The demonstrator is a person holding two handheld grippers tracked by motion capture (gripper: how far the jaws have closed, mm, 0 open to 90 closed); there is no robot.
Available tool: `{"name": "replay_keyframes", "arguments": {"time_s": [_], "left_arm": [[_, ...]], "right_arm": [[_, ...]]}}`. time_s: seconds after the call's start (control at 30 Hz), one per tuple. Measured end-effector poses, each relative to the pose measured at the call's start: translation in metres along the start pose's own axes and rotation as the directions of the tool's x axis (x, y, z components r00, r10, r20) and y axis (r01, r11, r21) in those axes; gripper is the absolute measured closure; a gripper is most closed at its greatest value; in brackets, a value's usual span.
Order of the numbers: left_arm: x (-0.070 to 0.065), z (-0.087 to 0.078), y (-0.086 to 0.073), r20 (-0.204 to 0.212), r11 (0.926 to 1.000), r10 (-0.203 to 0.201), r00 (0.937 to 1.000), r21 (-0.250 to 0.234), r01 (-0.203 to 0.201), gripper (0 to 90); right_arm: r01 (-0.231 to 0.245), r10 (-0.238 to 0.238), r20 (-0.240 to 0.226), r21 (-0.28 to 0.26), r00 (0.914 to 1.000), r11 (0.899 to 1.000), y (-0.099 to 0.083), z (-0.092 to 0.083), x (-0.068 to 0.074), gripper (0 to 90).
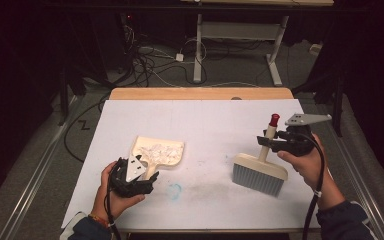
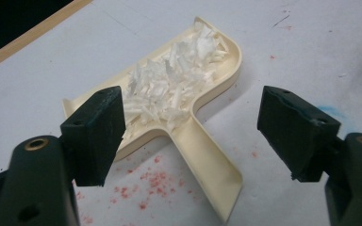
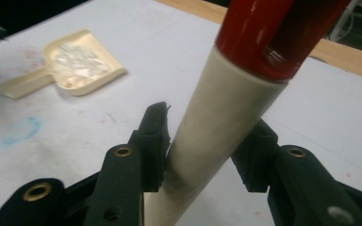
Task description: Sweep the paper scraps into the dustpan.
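A cream dustpan (image 1: 157, 152) lies flat on the white table, holding a heap of white shreds (image 2: 169, 84). Its handle (image 2: 207, 160) points toward my left gripper (image 1: 142, 182), which is open, its jaws wide apart on either side of the handle (image 2: 191, 113) and not touching it. At the right a cream brush (image 1: 260, 172) stands with its grey bristles on the table. My right gripper (image 1: 275, 140) is shut on its cream handle (image 3: 226, 108), just below the red tip (image 1: 274, 120). The dustpan (image 3: 82, 59) also appears far off in the right gripper view.
A white sheet (image 1: 200, 120) covers the table, with a wooden strip (image 1: 200, 93) along the far edge. A blue smudge (image 1: 175, 190) and grey streaks mark the middle front. Red specks (image 2: 153, 181) lie beside the dustpan handle. Cables and a desk frame (image 1: 240, 45) stand beyond.
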State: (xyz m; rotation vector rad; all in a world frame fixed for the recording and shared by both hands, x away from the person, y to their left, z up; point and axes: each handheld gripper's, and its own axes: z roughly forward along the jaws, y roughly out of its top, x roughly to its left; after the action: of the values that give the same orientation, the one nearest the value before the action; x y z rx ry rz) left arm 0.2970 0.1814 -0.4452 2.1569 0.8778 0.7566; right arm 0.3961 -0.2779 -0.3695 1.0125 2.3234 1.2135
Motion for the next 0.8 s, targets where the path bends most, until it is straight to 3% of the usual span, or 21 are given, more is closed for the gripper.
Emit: {"name": "replay_keyframes", "arguments": {"time_s": [0.17, 0.37, 0.43, 0.53, 0.6, 0.7, 0.73, 0.8], "left_arm": [[-0.002, -0.006, -0.015, -0.017, 0.9999, 0.0, 0.9999, -0.012, 0.0, 21.1], [-0.006, -0.009, -0.029, -0.026, 0.9993, -0.038, 0.9989, 0.003, 0.038, 20.6], [-0.007, -0.008, -0.03, 0.0, 0.9989, -0.044, 0.999, 0.017, 0.044, 20.5], [-0.009, -0.005, -0.03, 0.023, 0.999, -0.032, 0.9992, 0.031, 0.031, 20.6], [-0.011, -0.005, -0.029, 0.024, 0.9997, -0.003, 0.9997, 0.023, 0.002, 20.5], [-0.012, -0.005, -0.03, 0.037, 0.9998, -0.013, 0.9992, 0.016, 0.012, 20.5], [-0.011, -0.005, -0.03, 0.039, 1.0, -0.002, 0.9993, 0.006, 0.002, 20.5], [-0.01, -0.005, -0.03, 0.042, 0.9997, -0.02, 0.9989, 0.013, 0.02, 20.5]], "right_arm": [[-0.053, 0.048, 0.067, 0.066, 0.9966, 0.996, 0.009, 0.031, -0.013, 54.4], [0.011, -0.021, 0.107, 0.094, 0.9941, 0.995, 0.018, 0.059, -0.009, 52.5], [0.003, -0.018, 0.135, 0.11, 0.9906, 0.994, 0.021, 0.066, -0.01, 50.4], [-0.033, 0.019, 0.135, 0.102, 0.9907, 0.994, 0.023, 0.074, -0.015, 45.5], [-0.048, 0.033, 0.138, 0.108, 0.9899, 0.993, 0.024, 0.078, -0.018, 44.1], [-0.052, 0.035, 0.165, 0.103, 0.9857, 0.993, 0.024, 0.081, -0.022, 41.6], [-0.056, 0.039, 0.174, 0.095, 0.984, 0.994, 0.025, 0.08, -0.024, 41.5], [-0.066, 0.054, 0.186, 0.061, 0.9812, 0.996, 0.026, 0.079, -0.029, 38.6]]}}
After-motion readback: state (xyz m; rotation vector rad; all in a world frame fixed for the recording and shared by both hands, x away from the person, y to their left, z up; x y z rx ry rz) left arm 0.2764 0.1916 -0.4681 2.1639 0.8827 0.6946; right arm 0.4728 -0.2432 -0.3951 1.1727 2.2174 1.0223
